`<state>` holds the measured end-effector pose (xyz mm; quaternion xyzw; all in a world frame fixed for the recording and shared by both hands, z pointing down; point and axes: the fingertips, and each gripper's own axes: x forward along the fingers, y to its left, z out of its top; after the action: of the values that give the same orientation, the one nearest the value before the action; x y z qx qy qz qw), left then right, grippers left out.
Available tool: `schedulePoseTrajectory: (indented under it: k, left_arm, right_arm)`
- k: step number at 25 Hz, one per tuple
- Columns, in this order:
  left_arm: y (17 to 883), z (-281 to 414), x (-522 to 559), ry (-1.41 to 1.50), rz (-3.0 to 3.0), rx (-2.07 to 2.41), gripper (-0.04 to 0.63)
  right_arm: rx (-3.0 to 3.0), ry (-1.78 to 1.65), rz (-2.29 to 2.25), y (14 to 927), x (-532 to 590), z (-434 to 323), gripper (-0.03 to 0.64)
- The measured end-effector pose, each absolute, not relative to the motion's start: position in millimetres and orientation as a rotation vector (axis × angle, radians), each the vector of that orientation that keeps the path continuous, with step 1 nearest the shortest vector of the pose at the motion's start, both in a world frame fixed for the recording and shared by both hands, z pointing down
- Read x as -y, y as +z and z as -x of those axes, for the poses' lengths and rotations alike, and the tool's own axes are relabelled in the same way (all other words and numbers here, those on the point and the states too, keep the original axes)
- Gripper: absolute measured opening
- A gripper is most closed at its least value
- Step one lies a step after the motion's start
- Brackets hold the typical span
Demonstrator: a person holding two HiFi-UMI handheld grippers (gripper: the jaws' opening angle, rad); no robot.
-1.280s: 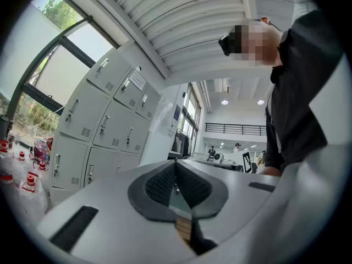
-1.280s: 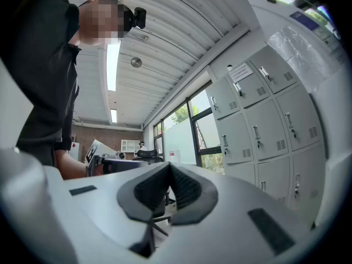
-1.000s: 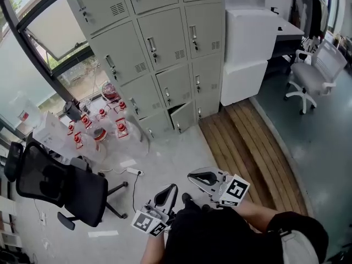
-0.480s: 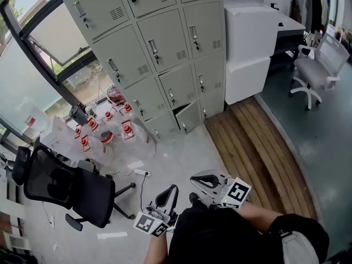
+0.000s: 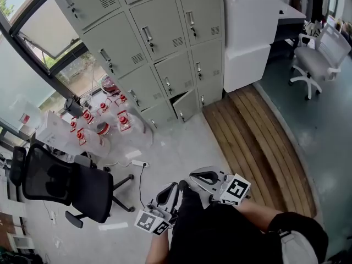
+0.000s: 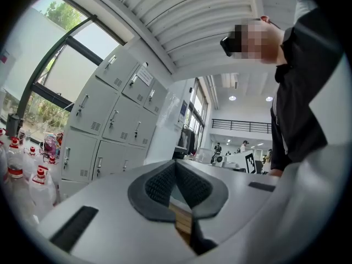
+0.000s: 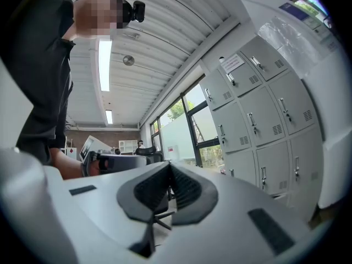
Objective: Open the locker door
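Head view: we see the lockers [image 5: 159, 43] slid slightly up-frame; left gripper [image 5: 174, 187] and right gripper [image 5: 193, 176] stay clenched, empty, well short of them.

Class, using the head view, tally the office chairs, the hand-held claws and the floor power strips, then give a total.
Office chairs: 2, the black chair and the grey chair
Claws: 2, the left claw and the right claw
Power strips: 1, the power strip
Total: 5
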<state>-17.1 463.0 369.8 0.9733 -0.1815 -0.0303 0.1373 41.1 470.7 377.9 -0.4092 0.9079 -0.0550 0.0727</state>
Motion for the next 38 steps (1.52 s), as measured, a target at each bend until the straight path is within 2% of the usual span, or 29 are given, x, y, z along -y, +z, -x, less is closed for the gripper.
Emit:
schedulePoseTrajectory:
  k: [8, 26, 38]
  left_arm:
    - [371, 21, -413, -0.112, -2.821, 0.493, 0.014]
    - [372, 56, -204, -0.205, -2.796, 0.362, 0.015]
    - [383, 78, -138, -0.249, -2.763, 0.282, 0.015]
  right_arm:
    - [-2.693, -0.214, 1.283, 389, -426, -41, 0.011]
    - [-2.676, -0.192, 1.412, 375, -232, -6, 0.011]
    - [-2.684, -0.205, 1.501, 374, -165, 20, 0.011]
